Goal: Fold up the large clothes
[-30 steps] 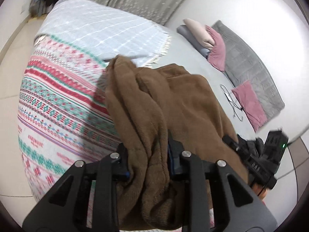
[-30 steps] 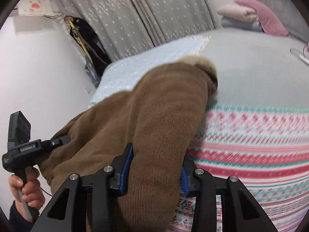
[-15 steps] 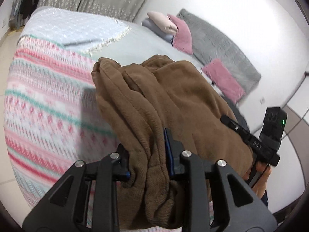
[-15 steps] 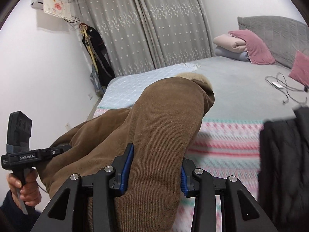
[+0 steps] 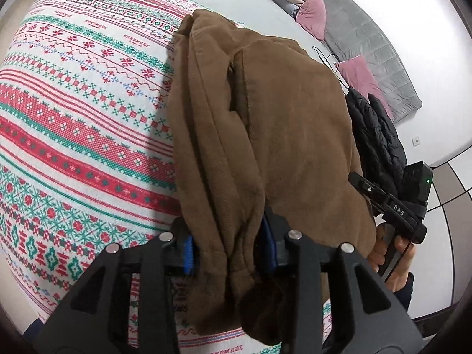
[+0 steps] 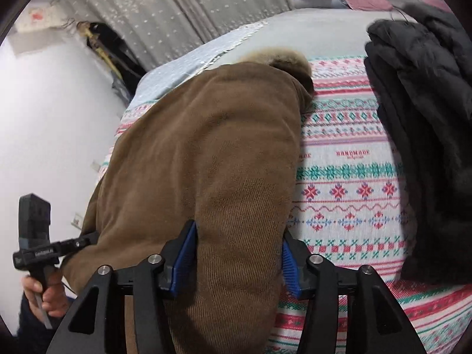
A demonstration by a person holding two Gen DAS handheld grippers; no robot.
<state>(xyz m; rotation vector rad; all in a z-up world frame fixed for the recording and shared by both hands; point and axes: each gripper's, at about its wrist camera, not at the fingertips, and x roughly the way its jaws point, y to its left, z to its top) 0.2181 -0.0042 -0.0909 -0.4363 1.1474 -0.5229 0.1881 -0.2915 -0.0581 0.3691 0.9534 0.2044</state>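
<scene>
At the bottom of the left wrist view, the left gripper [image 5: 228,247] is clamped on a bunched edge of the brown corduroy garment [image 5: 265,124]. The right gripper [image 6: 237,262] likewise pinches a thick fold of it, bottom centre of its view. The garment fills mid-frame, draped over the red, green and white patterned knit blanket [image 5: 73,112] covering the bed. A black quilted jacket [image 6: 427,135] lies at right. Pink cushions [image 5: 312,14] and a grey padded headboard [image 5: 371,47] sit upper right; grey dotted curtains [image 6: 183,8] hang along the top.
</scene>
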